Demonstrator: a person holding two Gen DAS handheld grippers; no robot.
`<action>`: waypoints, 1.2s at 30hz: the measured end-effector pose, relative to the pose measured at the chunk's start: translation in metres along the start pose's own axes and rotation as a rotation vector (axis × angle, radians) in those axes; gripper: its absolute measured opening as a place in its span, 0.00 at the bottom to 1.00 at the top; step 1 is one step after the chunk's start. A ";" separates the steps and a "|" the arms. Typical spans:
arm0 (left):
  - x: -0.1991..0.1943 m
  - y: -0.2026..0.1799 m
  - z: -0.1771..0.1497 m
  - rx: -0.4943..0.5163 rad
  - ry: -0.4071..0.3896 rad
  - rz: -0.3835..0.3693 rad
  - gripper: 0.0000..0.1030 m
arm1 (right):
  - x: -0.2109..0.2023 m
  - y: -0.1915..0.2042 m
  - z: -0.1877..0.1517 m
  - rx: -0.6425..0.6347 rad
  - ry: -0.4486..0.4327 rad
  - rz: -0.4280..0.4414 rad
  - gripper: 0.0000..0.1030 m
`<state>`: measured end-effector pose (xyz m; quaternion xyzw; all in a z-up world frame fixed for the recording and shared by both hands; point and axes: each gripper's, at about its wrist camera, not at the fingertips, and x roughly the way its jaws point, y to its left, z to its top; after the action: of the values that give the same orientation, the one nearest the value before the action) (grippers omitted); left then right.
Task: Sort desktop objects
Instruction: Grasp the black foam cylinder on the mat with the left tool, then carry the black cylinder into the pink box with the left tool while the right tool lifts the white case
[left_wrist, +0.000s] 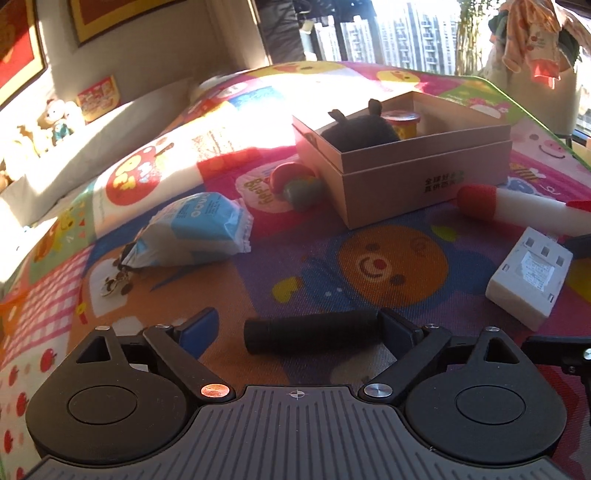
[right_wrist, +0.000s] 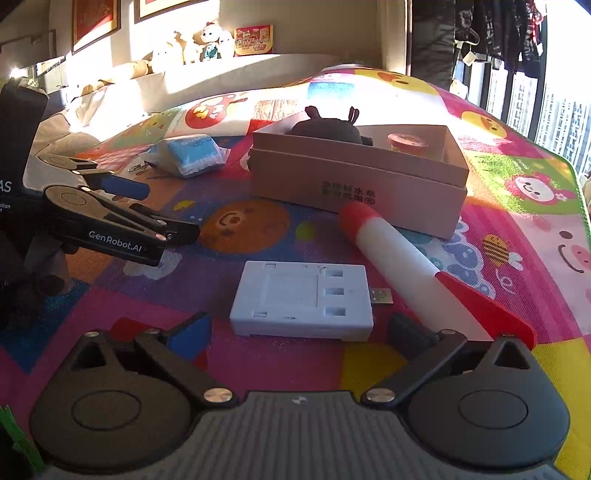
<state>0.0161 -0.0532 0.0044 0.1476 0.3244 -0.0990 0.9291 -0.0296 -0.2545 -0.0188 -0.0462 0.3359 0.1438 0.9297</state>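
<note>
My left gripper (left_wrist: 299, 326) is open low over the play mat. A black cylinder (left_wrist: 310, 334) lies crosswise between its fingers, with its right end against the right finger and a gap at the left one. My right gripper (right_wrist: 299, 330) is open, and a white charger box (right_wrist: 303, 295) lies flat just ahead of its fingertips. A pink cardboard box (left_wrist: 417, 173) holds a black plush toy (left_wrist: 358, 129) and a red-lidded cup (left_wrist: 402, 120). A red and white toy rocket (right_wrist: 406, 251) lies in front of the box.
A blue and white tissue pack (left_wrist: 195, 229) and a keychain (left_wrist: 114, 280) lie at the left of the mat. A colourful ball toy (left_wrist: 295, 184) rests against the box's left corner. Plush toys line a ledge (right_wrist: 207, 62) behind. The left gripper (right_wrist: 159, 210) shows at the left.
</note>
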 end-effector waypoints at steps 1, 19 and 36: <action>-0.006 -0.001 -0.003 -0.023 -0.010 -0.011 0.93 | 0.000 0.000 0.000 0.000 0.000 0.000 1.00; -0.002 0.010 -0.012 -0.092 -0.016 -0.105 0.78 | 0.004 0.002 0.004 -0.013 0.020 0.004 1.00; -0.042 0.034 -0.054 -0.206 -0.024 -0.158 0.78 | 0.016 0.006 0.027 -0.162 0.056 -0.029 1.00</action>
<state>-0.0374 0.0008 -0.0017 0.0243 0.3324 -0.1398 0.9324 -0.0033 -0.2403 -0.0082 -0.1302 0.3483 0.1555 0.9152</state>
